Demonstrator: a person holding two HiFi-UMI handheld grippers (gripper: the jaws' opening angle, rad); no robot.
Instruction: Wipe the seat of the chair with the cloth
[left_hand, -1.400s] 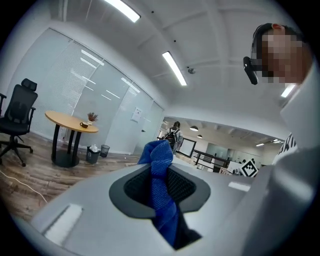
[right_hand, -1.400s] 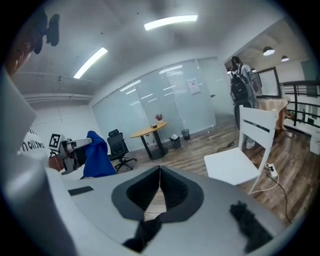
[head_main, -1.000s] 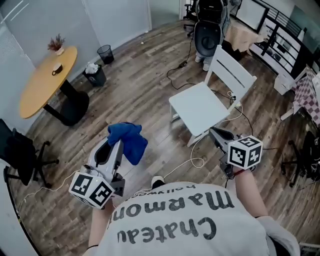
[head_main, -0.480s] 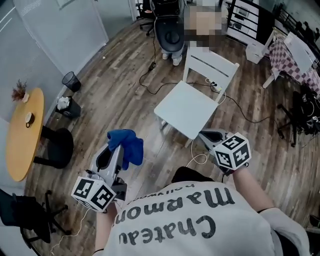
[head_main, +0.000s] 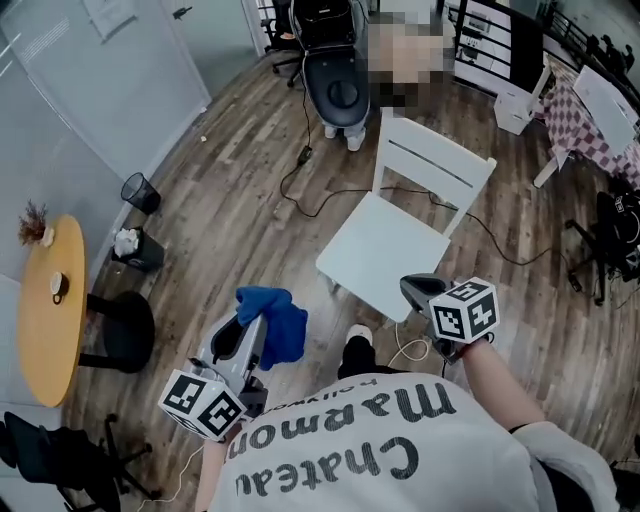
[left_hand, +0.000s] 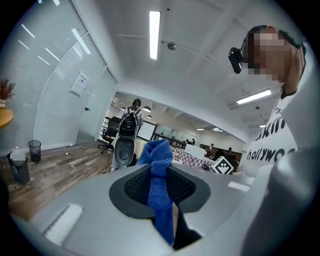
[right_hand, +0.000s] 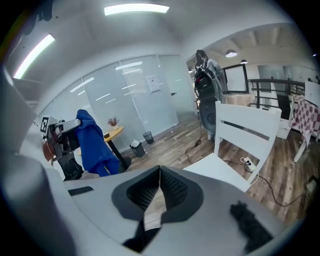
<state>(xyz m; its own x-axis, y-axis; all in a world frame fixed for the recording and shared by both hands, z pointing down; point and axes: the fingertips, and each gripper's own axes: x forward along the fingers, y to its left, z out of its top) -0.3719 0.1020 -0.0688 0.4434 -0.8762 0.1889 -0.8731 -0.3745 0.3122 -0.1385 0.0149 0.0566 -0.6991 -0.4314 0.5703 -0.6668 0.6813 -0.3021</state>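
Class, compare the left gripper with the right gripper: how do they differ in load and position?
The left gripper is shut on the blue cloth; the right gripper is shut on nothing. The right gripper shows at the white chair's near seat edge; the left gripper is over the floor, apart from the chair. Both carry a marker cube.

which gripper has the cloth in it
The left gripper, shut on the blue cloth; the right gripper is shut with nothing between its jaws.
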